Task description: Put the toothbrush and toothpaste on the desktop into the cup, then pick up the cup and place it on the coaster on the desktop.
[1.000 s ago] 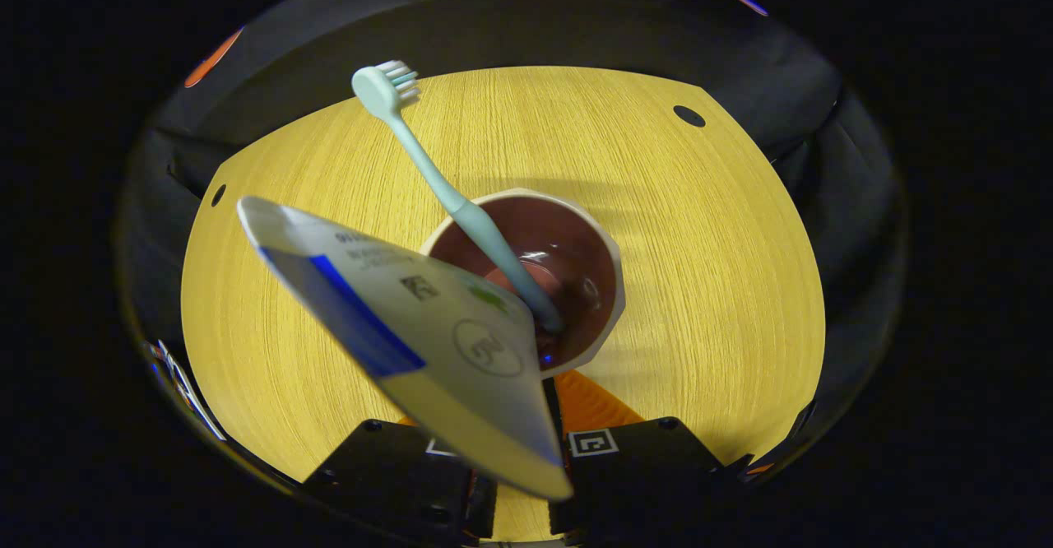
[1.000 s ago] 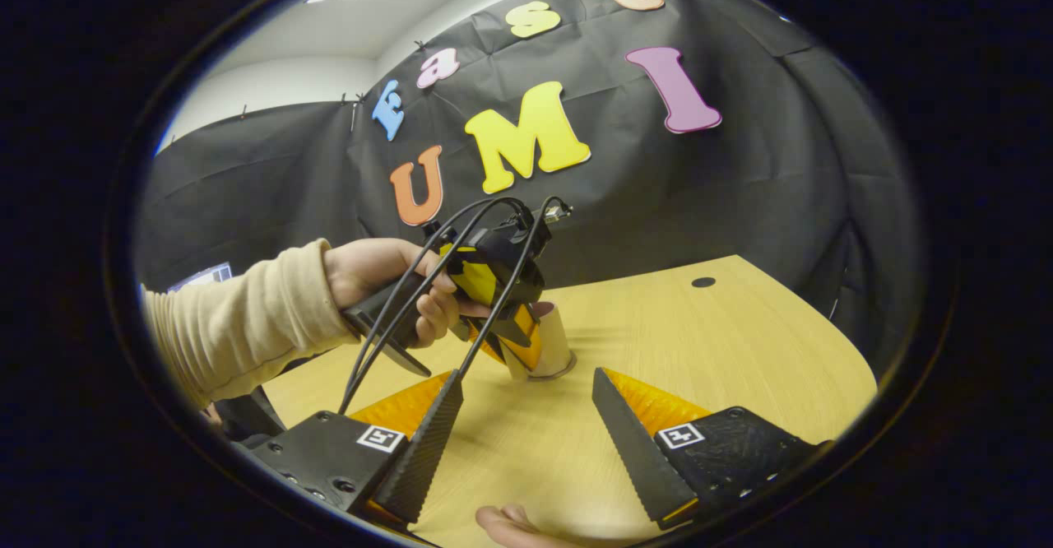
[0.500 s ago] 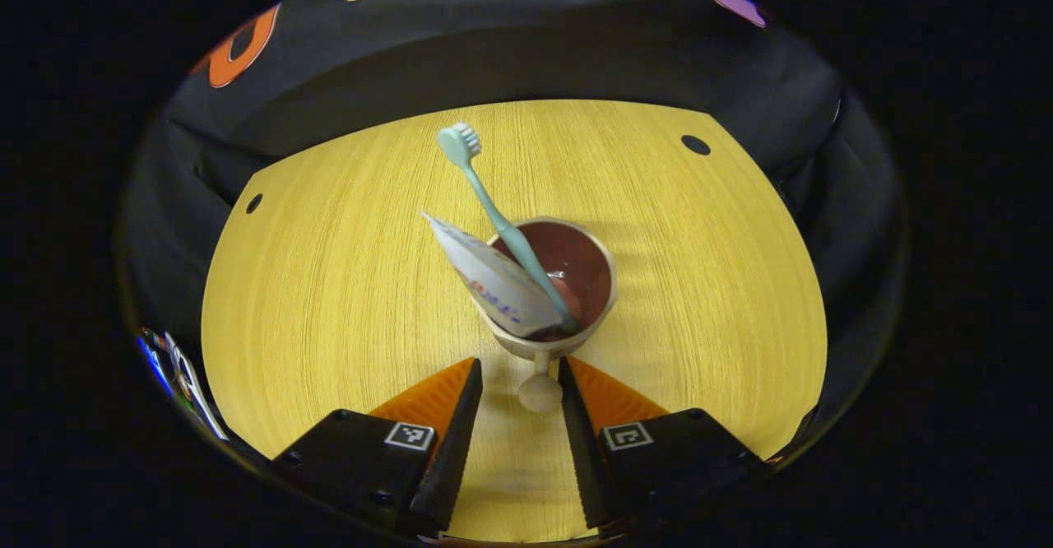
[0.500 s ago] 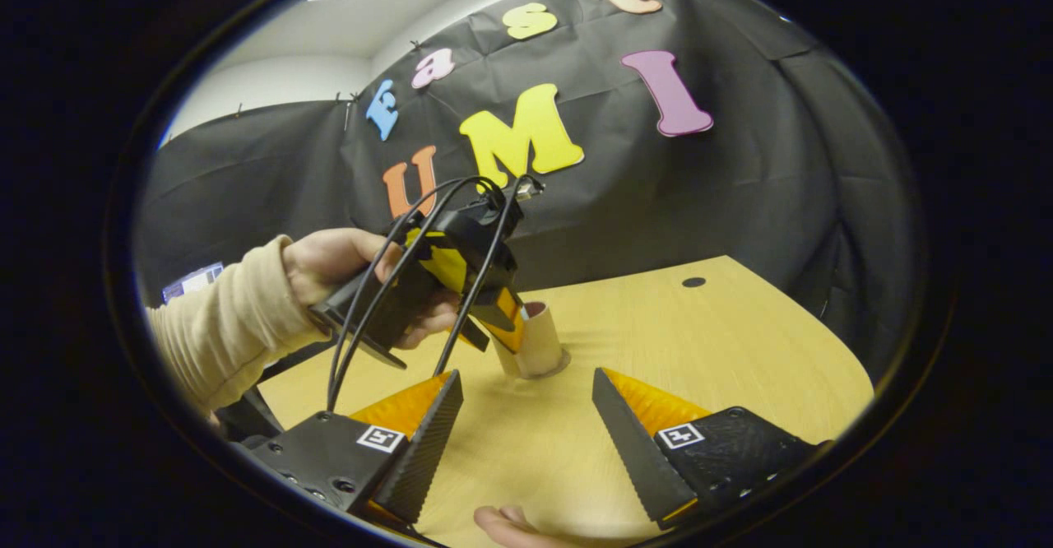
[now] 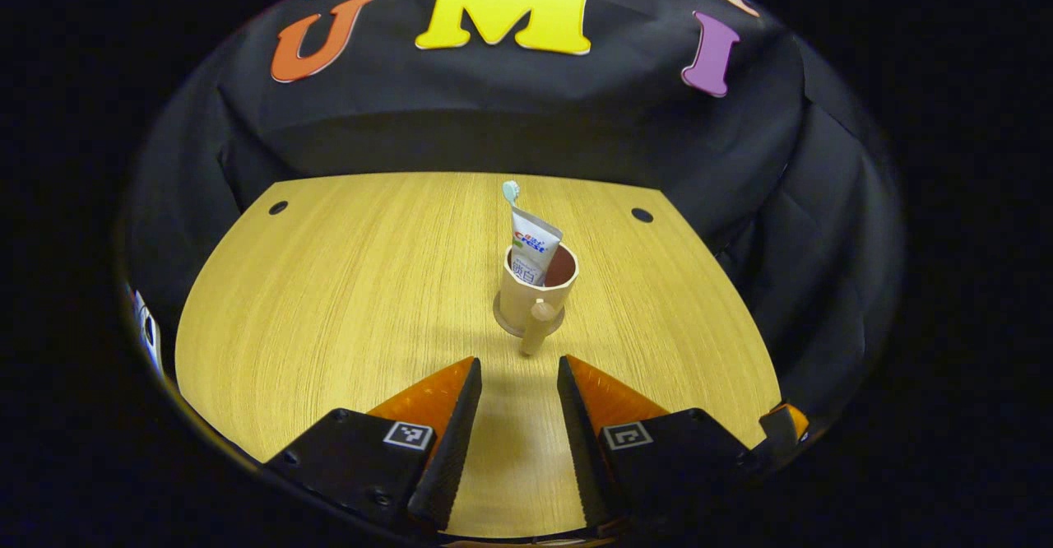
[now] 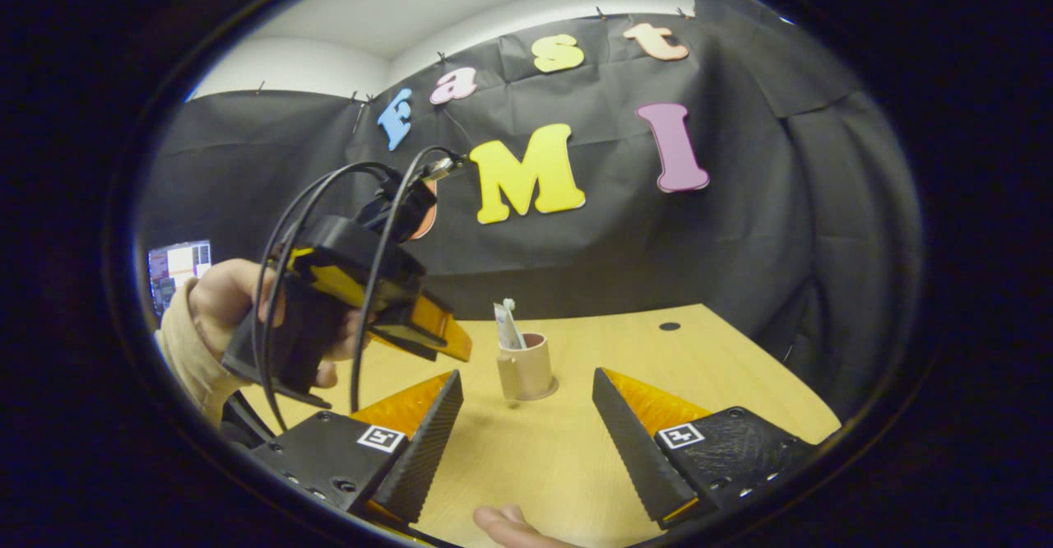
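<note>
The beige cup (image 5: 536, 288) stands on a round coaster (image 5: 503, 321) mid-desk toward the far edge, its knobbed handle facing the left gripper (image 5: 512, 371), whose fingers are spread and empty. The toothpaste (image 5: 531, 250) tube and toothbrush (image 5: 511, 192) stand inside it. From the right gripper view, the right gripper (image 6: 526, 385) is spread wide over the wood-grain desk (image 6: 740, 383), and a hand (image 6: 215, 305) holds the left gripper raised, left of the cup.

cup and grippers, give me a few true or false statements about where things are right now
1. The toothpaste stands inside the cup. True.
2. The toothbrush lies flat on the table. False: it stands in the cup, head up.
3. The left gripper is shut on the cup's handle. False: its fingers are apart, short of the handle.
4. The right gripper is open and holds nothing. True.
5. The cup lies tipped on its side. False: it stands upright.
</note>
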Demonstrator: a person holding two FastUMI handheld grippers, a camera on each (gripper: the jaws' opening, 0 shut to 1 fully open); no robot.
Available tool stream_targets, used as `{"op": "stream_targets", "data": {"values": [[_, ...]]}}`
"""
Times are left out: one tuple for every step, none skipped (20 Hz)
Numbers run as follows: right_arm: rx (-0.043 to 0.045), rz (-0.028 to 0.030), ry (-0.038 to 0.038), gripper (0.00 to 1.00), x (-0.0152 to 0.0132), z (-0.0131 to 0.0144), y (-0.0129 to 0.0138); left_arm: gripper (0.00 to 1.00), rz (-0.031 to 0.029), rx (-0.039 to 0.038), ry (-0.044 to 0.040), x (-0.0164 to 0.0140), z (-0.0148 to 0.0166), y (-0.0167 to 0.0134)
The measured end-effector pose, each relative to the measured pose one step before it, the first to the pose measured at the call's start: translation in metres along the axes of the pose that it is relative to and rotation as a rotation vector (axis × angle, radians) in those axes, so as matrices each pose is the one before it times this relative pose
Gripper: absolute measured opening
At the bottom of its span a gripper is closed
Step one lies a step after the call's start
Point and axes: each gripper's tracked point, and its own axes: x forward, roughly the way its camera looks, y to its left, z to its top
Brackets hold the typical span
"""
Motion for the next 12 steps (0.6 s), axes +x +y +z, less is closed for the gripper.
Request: {"op": "stream_targets", "data": {"values": [[-0.00873,-0.01490,-0.02253,0.92,-0.00426,0.00589,0.00209,0.61,0.00096,0.00042,-0.05608,-0.01346,0.00335,0.00520],[-0.00711,-0.01282,-0.02412,0.92,-0.00350,0.00516,0.00474,0.62,0.00129,0.00348,-0.06176,-0.01314,0.00556,0.00505],[-0.00636,-0.01692,-0.02239,0.92,-0.00214,0.00605,0.00519,0.63,0.01594,0.01491,-0.08827,-0.01712,0.01065,0.00952],[-0.00248,-0.01439,-0.01344,0.95,-0.00088,0.00352,0.00320,0.64,0.02084,0.01668,-0.07758,-0.01197,0.01153,0.00930],[-0.00200,-0.00978,-0.00763,0.95,-0.00127,0.00118,0.00377,0.64,0.02825,0.01907,-0.07977,-0.01001,0.01329,0.01079],[-0.00412,-0.00125,-0.00426,0.95,-0.00062,0.00182,0.00520,0.64,0.02756,0.01582,-0.06708,-0.00799,0.01209,0.01112],[-0.00831,-0.00041,-0.00643,0.95,-0.00034,0.00091,0.00477,0.65,0.02054,0.00832,-0.05996,-0.00507,0.01119,0.00992],[-0.01462,-0.00689,-0.00455,0.95,0.00229,0.00249,0.00290,0.68,0.01534,0.00157,-0.06905,-0.01555,-0.02581,-0.01031],[-0.01370,-0.01366,-0.00480,0.95,0.00385,0.00234,-0.00009,0.70,-0.00031,0.00242,-0.03725,0.00343,0.03567,0.01676],[-0.00395,-0.01137,0.00079,0.95,0.00265,0.00089,-0.00019,0.75,-0.00236,0.00152,-0.01869,0.01692,-0.01294,-0.00054],[0.00037,-0.01243,0.00150,0.95,0.00254,0.00085,-0.00091,0.78,0.00373,-0.00036,-0.00227,-0.00591,0.00472,0.00237],[0.00146,-0.01193,0.00296,0.95,0.00349,0.00029,-0.00116,0.84,0.00800,-0.00709,0.00560,-0.00059,-0.00298,0.00096]]}}
